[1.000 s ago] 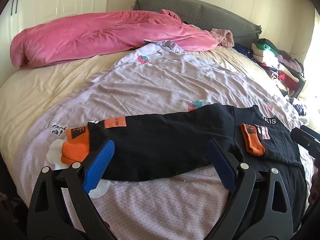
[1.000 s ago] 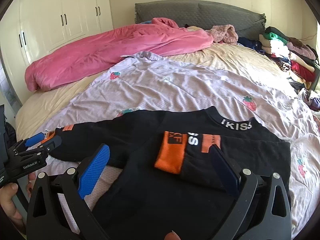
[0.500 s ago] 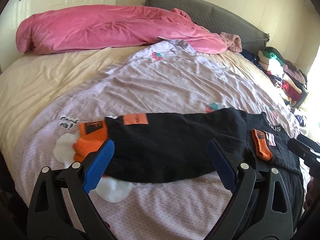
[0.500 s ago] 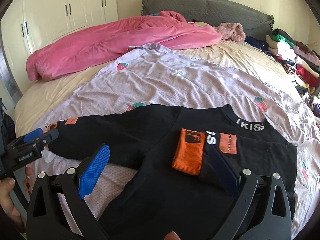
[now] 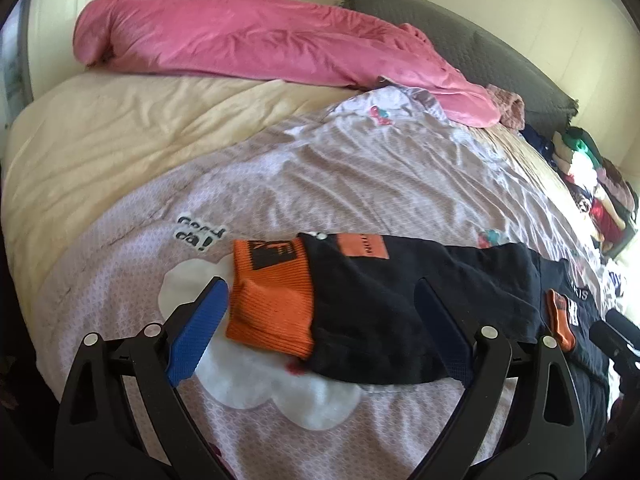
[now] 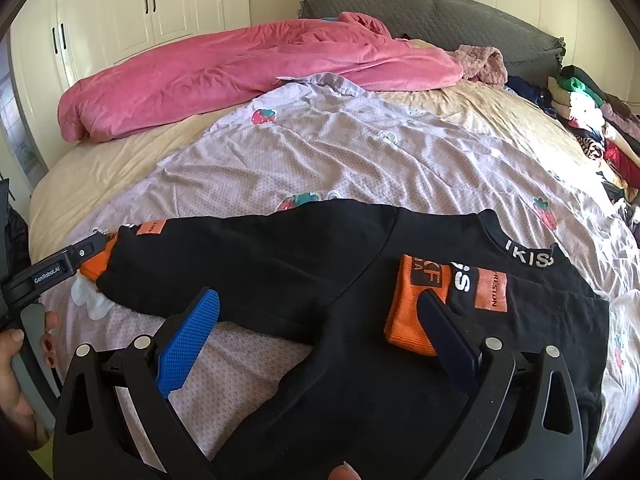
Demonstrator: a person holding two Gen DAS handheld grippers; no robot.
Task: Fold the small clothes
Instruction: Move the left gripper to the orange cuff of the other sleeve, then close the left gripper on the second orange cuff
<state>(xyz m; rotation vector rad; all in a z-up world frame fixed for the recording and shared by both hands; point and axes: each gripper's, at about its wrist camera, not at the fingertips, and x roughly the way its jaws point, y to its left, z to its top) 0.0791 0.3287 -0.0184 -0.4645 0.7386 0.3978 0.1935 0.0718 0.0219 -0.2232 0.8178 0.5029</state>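
Left hand-held gripper (image 5: 320, 320) nearer orange cuff (image 5: 272, 296), spread wide; right hand-held gripper (image 6: 320, 328) likewise.

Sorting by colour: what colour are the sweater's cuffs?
Orange, on a black sweater; the cuff shows best in the left wrist view.

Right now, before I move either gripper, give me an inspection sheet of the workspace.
Surface: bed, lilac strawberry-print sheet spread on it.
Job's things: black sweatshirt laid flat; right sleeve folded across the chest, left sleeve stretched out, orange cuff.
Clutter: pink duvet, clothes pile.
Grippers: left gripper open over the left cuff; right gripper open over the chest.
Cables: nothing seen.
Surroundings: white wardrobe, grey headboard.
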